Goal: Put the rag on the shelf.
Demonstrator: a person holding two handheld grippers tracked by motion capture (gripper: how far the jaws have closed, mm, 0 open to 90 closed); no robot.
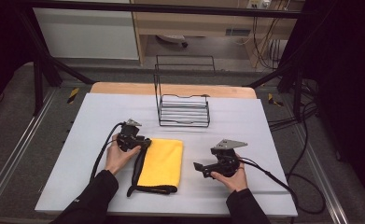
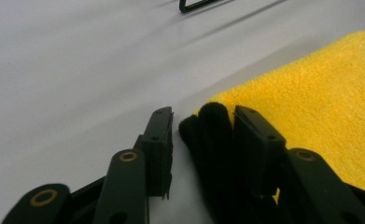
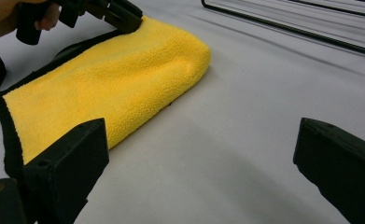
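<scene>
A folded yellow towel [image 1: 164, 161] with a black hem lies on the white table cover [image 1: 245, 126], left of centre. My left gripper [image 1: 145, 142] is at the towel's far left corner. In the left gripper view its jaws [image 2: 203, 112] straddle the black hem [image 2: 208, 135]: one pad touches it and a thin gap shows at the other. My right gripper [image 1: 196, 167] rests to the right of the towel, jaws pointing toward it. They stand wide open [image 3: 201, 140] with bare table between them. The towel [image 3: 110, 79] and the left gripper [image 3: 124, 16] lie ahead of it.
A black wire rack [image 1: 184, 112] stands at the back centre of the table, beyond the towel; its base wires [image 3: 301, 23] show in the right gripper view. Cables trail from both grippers across the cover. Bare white cover spreads right of the towel.
</scene>
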